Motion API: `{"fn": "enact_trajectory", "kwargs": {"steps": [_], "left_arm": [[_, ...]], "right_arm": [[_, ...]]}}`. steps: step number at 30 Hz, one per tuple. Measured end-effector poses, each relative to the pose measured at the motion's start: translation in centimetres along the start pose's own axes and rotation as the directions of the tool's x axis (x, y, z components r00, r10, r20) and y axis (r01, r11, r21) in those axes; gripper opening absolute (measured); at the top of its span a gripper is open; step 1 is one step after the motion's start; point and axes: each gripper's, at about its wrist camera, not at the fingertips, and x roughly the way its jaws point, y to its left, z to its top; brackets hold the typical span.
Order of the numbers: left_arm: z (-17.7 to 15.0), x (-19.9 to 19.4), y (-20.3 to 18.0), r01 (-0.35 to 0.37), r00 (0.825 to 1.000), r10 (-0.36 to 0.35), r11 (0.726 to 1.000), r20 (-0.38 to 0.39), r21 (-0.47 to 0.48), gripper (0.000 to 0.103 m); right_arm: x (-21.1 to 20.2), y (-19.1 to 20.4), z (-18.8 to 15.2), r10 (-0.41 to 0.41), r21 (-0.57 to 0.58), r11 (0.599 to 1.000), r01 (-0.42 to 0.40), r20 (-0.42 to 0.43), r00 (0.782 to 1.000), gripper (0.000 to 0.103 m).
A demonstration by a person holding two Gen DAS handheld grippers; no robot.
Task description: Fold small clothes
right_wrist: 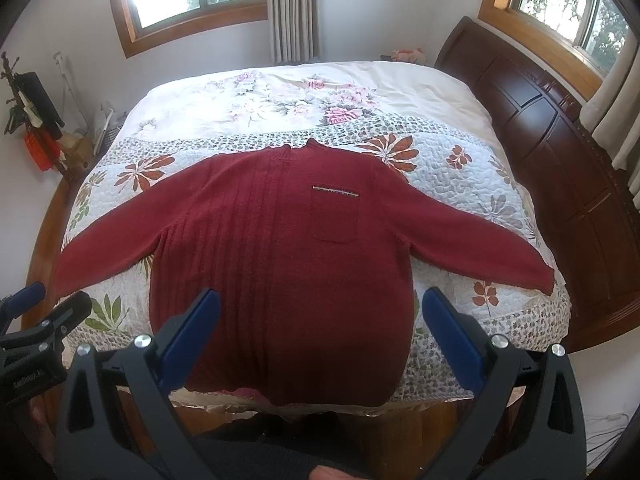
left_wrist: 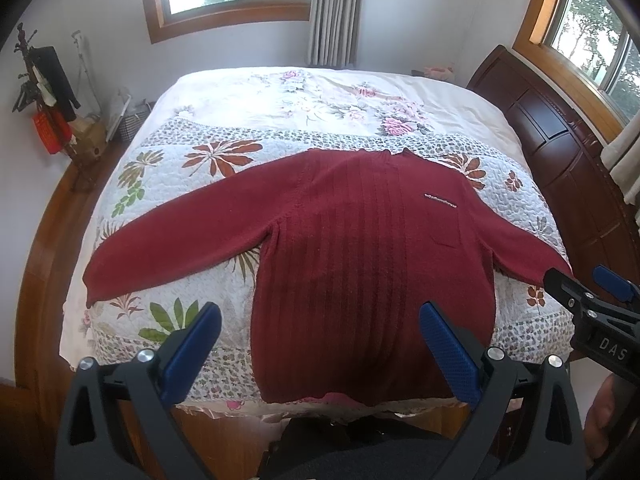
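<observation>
A dark red knitted sweater [left_wrist: 360, 240] [right_wrist: 280, 264] lies flat on the bed, front side up, both sleeves spread out sideways and its hem at the bed's near edge. A chest pocket [right_wrist: 335, 216] with a pale trim shows on it. My left gripper [left_wrist: 320, 328] hovers open above the hem, nothing between its blue pads. My right gripper [right_wrist: 320, 320] is likewise open over the lower body of the sweater, holding nothing. Each gripper appears at the edge of the other's view: the right gripper [left_wrist: 592, 292] beside the right sleeve cuff, the left gripper [right_wrist: 44, 304] by the left cuff.
The bed carries a floral quilt [left_wrist: 224, 148] [right_wrist: 460, 176]. A dark wooden headboard [left_wrist: 560, 128] [right_wrist: 540, 112] runs along the right. A coat stand with clutter [left_wrist: 44, 96] fills the left corner. Wooden floor [left_wrist: 52, 216] lies to the bed's left. Windows sit behind.
</observation>
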Motion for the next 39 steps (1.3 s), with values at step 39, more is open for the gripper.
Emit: {"fn": "enact_trajectory", "kwargs": {"steps": [39], "left_arm": [[0.3, 5.5, -0.2, 0.156, 0.981, -0.161, 0.987, 0.110, 0.048, 0.099]], "right_arm": [[5.3, -12.5, 0.5, 0.019, 0.264, 0.964, -0.028, 0.035, 0.999, 0.100]]}}
